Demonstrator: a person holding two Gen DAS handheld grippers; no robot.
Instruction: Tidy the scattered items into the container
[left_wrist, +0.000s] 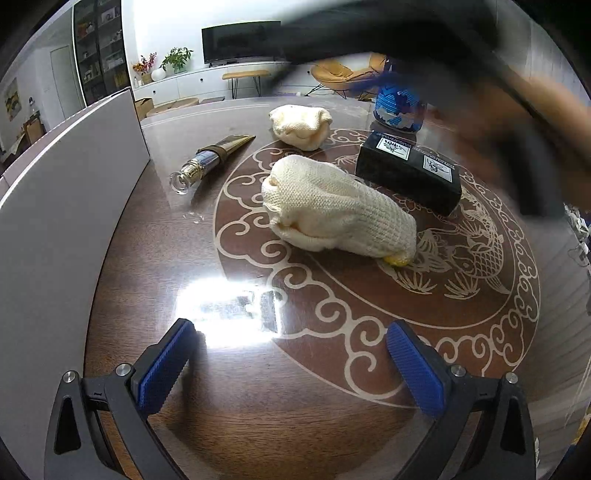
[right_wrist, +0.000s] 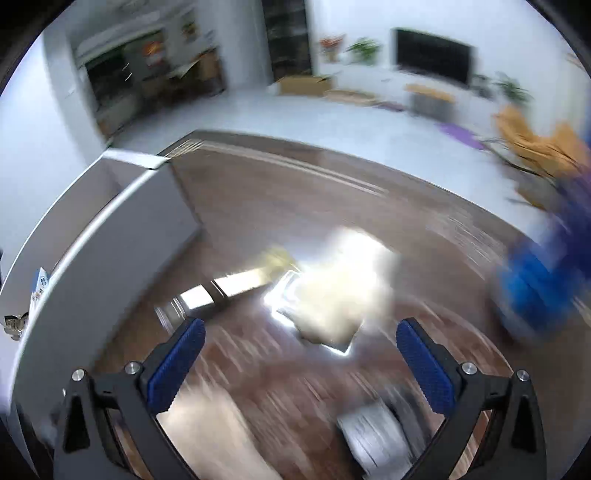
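In the left wrist view a cream knitted bundle (left_wrist: 336, 208) lies mid-table, with a smaller cream bundle (left_wrist: 300, 125) behind it. A black box with white labels (left_wrist: 410, 171) sits to the right, a gold-and-blue tube (left_wrist: 212, 160) to the left, and a blue patterned cup (left_wrist: 397, 107) at the back. The grey container (left_wrist: 62, 206) stands at the left. My left gripper (left_wrist: 291, 365) is open over bare table, short of the big bundle. The right wrist view is motion-blurred: my right gripper (right_wrist: 301, 362) is open and empty above a cream bundle (right_wrist: 340, 295), beside the container wall (right_wrist: 110, 266).
A person's blurred dark sleeve and arm (left_wrist: 498, 110) cross the upper right of the left wrist view. The round wooden table (left_wrist: 258, 387) has a glossy glass top with glare. A blurred blue object (right_wrist: 535, 288) sits at the right of the right wrist view.
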